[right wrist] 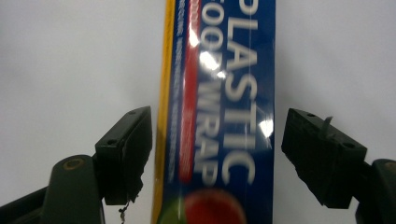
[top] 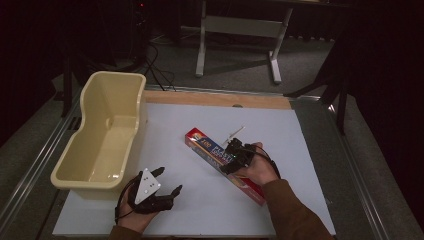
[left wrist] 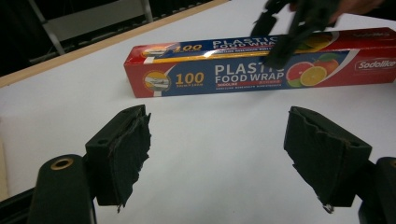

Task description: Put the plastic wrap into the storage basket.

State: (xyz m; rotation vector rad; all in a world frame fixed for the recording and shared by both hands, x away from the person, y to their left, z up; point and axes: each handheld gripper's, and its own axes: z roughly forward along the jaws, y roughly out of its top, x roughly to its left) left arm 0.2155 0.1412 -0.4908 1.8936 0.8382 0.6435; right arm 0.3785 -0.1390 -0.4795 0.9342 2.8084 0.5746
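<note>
A long red and blue box of plastic food wrap lies diagonally on the white board in the high view. My right gripper hovers over its middle, open, one jaw on each side of the box and neither touching it. My left gripper rests near the board's front left, open with nothing between its jaws. In the left gripper view the box lies ahead, with the right gripper above it.
A cream plastic tub stands along the board's left edge, with nothing in it. The white board lies on a table with a wooden strip at its far edge. A white table frame stands on the floor beyond.
</note>
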